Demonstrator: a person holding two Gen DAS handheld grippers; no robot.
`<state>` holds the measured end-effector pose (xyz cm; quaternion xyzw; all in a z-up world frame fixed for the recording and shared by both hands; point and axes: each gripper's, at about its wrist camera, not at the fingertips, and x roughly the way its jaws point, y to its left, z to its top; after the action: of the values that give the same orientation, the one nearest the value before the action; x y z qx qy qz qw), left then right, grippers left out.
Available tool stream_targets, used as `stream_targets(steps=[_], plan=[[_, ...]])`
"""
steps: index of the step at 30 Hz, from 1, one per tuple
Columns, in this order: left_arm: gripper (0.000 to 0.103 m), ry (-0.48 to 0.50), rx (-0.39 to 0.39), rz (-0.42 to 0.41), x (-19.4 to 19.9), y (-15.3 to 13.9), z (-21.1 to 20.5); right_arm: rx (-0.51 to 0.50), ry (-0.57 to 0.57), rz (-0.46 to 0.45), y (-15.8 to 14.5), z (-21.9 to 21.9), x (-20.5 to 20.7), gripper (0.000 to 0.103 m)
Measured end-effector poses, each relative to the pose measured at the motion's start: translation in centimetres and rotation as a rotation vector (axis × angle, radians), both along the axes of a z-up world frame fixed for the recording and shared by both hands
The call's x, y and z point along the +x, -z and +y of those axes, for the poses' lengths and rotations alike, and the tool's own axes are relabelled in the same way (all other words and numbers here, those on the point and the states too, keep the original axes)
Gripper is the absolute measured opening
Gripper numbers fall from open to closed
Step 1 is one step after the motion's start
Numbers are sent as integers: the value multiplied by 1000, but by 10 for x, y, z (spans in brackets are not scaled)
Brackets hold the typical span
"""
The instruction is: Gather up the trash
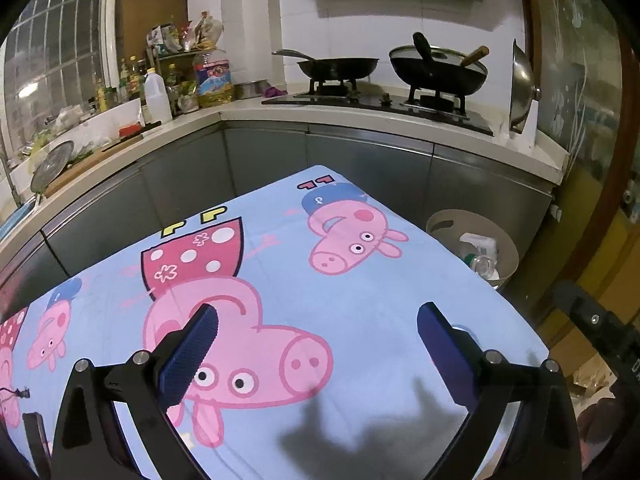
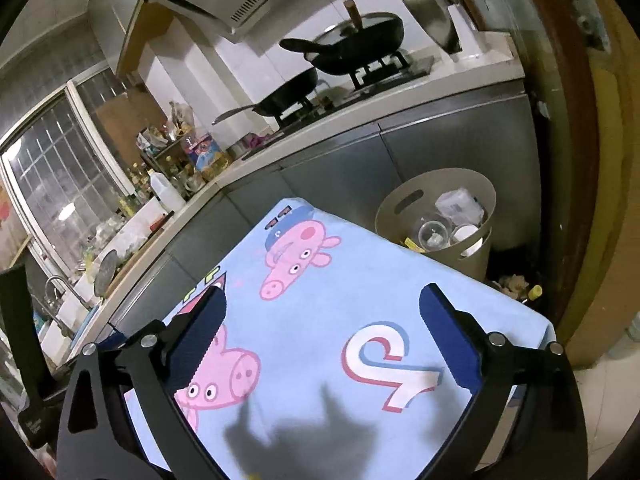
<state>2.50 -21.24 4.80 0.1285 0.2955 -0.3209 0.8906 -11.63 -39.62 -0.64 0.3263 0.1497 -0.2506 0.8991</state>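
Note:
A beige trash bin [image 2: 404,204] stands on the floor past the table's far right corner, holding a clear cup, a white lid and a crumpled white packet; it also shows in the left wrist view [image 1: 444,224]. My left gripper [image 1: 318,316] is open and empty above the blue cartoon-pig tablecloth [image 1: 380,292]. My right gripper [image 2: 322,300] is open and empty above the same cloth [image 2: 344,280], nearer the bin. No loose trash shows on the cloth.
A grey-fronted kitchen counter [image 1: 320,116] wraps the far side, with two woks on a stove [image 1: 380,100], bottles [image 1: 208,76] and a sink area at left. Small scraps lie on the floor [image 2: 516,284] beside the bin. A doorframe stands at right.

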Motion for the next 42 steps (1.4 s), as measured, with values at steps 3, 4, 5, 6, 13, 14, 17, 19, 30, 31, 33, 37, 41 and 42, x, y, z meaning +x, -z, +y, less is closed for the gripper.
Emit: stream_targets(steps=[3, 4, 5, 6, 13, 14, 17, 19, 30, 31, 33, 37, 41, 42], plan=[[99, -3, -10, -5, -2, -3, 8, -25, 11, 1, -6, 12, 1, 97], [99, -6, -12, -8, -3, -4, 10, -33, 18, 3, -7, 15, 1, 97], [99, -11, -16, -11, -3, -5, 13, -39, 26, 4, -8, 18, 1, 97], [99, -14, -19, -13, -3, -5, 15, -48, 30, -1, -10, 21, 1, 97], [99, -36, -29, -22, -2, -7, 28, -60, 12, -19, -15, 35, 1, 97], [99, -40, -28, -25, -2, -7, 29, -60, 12, -20, -15, 35, 2, 97], [99, -45, -27, -29, -1, -7, 32, -48, 7, -20, -14, 36, 3, 97], [99, -51, -23, -34, -1, -6, 33, -43, 6, -22, -13, 37, 2, 97], [99, -62, -15, -49, -3, -7, 36, -26, 16, -39, -12, 36, -2, 97], [99, -61, -14, -51, -4, -7, 36, -25, 17, -40, -12, 36, -2, 97], [99, -62, -15, -47, -4, -7, 36, -23, 19, -41, -12, 36, -2, 97], [99, -63, -14, -44, -7, -7, 37, -18, 28, -47, -11, 34, -4, 97], [99, -62, -8, -40, -8, -6, 37, -11, 35, -50, -10, 32, -5, 97], [99, -61, -5, -39, -9, -5, 37, -9, 34, -49, -9, 32, -5, 97]])
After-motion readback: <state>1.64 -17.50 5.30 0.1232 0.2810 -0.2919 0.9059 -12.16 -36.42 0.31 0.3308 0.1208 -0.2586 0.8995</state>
